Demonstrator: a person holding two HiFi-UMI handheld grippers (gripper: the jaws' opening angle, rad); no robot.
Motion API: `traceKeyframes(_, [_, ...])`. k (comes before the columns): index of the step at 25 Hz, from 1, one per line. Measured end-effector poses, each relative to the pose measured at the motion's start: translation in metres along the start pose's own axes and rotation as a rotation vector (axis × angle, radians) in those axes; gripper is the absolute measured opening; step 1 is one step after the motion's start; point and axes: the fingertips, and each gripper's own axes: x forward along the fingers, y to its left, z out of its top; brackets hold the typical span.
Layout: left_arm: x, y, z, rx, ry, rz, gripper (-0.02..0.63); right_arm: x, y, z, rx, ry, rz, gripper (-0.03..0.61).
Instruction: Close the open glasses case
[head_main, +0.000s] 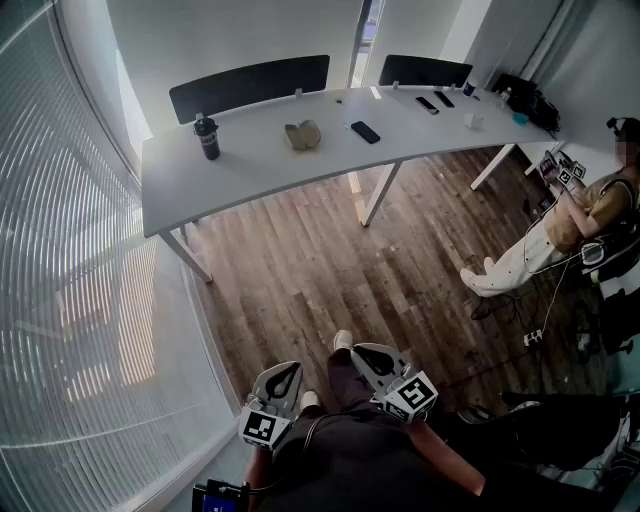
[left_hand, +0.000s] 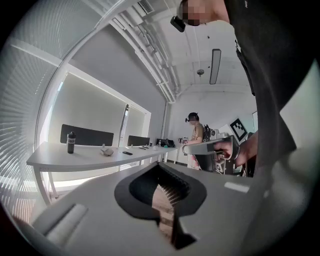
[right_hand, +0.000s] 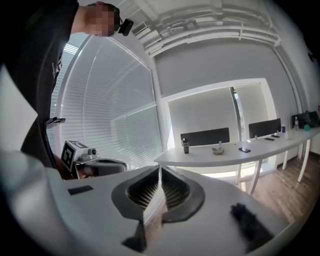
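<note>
Wood flooring stretches between the person and a long white desk (head_main: 250, 170). The open glasses case (head_main: 303, 135) lies on it about midway between the front and back edges, toward the left end. A black bottle (head_main: 207, 137) stands nearer that end and a dark phone (head_main: 365, 132) lies on the case's other side. Both claws are well apart from the desk and touch nothing. The left gripper (head_main: 286, 370) has its jaws pressed together with nothing between them, and the right gripper (head_main: 362, 352) is likewise closed and empty.

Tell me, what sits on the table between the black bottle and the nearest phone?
The open glasses case lies between the bottle and the phone, seen in the head view.
</note>
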Motion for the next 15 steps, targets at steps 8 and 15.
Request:
traceKeyframes(8, [0.057,0.027,0.005,-0.015,0.028,0.069,0.009,0.031,-0.065,0.011,-0.006,-0.011,0.05,0.011])
traceKeyframes(15, [0.129,0.06,0.025,-0.005,0.046,0.091,0.015,0.052,-0.139,0.02,-0.059,0.009,0.057,0.011])
